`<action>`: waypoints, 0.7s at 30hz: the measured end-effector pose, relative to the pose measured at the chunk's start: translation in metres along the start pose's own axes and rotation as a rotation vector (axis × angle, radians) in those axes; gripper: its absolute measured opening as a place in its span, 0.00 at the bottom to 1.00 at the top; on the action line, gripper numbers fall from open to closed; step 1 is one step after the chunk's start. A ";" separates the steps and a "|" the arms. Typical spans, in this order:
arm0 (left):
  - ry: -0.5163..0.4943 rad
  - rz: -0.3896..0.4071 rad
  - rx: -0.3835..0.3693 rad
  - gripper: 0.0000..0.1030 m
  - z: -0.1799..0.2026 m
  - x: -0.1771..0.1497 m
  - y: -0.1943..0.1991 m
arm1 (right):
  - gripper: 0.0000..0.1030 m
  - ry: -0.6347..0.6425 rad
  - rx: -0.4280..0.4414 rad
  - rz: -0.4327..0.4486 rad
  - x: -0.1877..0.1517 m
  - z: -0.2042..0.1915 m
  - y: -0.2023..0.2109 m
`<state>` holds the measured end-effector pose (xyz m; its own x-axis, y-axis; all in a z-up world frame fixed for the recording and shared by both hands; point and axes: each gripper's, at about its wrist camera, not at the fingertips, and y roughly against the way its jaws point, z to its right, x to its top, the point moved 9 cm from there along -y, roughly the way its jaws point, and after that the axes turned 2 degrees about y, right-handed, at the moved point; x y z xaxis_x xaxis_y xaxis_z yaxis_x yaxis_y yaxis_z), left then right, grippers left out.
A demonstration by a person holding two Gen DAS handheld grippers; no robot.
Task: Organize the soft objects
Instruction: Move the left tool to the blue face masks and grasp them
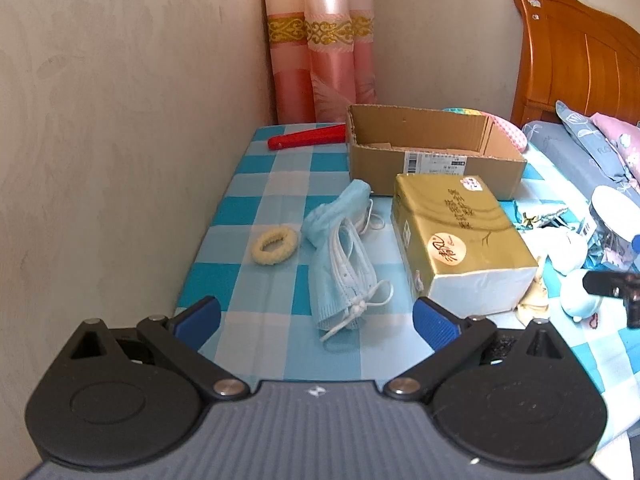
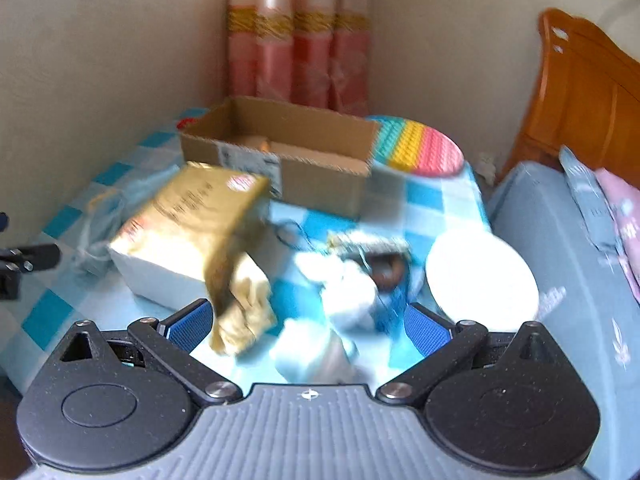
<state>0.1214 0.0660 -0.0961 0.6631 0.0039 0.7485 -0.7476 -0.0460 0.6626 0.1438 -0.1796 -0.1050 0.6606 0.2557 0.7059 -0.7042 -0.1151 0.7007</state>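
Note:
A pile of light blue face masks [image 1: 346,256] with white ear loops lies on the checked tablecloth [image 1: 256,184], just ahead of my left gripper [image 1: 316,316], which is open and holds nothing. A cream fluffy hair tie [image 1: 275,245] lies left of the masks. An open cardboard box [image 1: 432,148] stands at the back. In the blurred right wrist view, my right gripper [image 2: 308,322] is open above a white and blue soft toy [image 2: 320,344] and a tan crumpled cloth [image 2: 244,312]. The box [image 2: 288,152] sits behind them.
A gold tissue box [image 1: 460,240] stands right of the masks, seen too as the gold box [image 2: 188,232]. A red object [image 1: 308,138] lies at the back left. A rainbow bubble pad [image 2: 424,146], a white lid [image 2: 480,276], a wall on the left and a bed with pillows [image 1: 592,148] on the right.

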 end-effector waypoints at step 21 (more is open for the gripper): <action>-0.018 -0.027 0.000 0.99 0.003 -0.006 -0.010 | 1.00 -0.080 -0.064 -0.108 -0.037 0.015 -0.048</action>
<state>0.1251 0.0632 -0.1070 0.6835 -0.0132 0.7299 -0.7296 -0.0458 0.6824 0.1569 -0.1975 -0.1629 0.7506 0.1851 0.6342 -0.6410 -0.0285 0.7670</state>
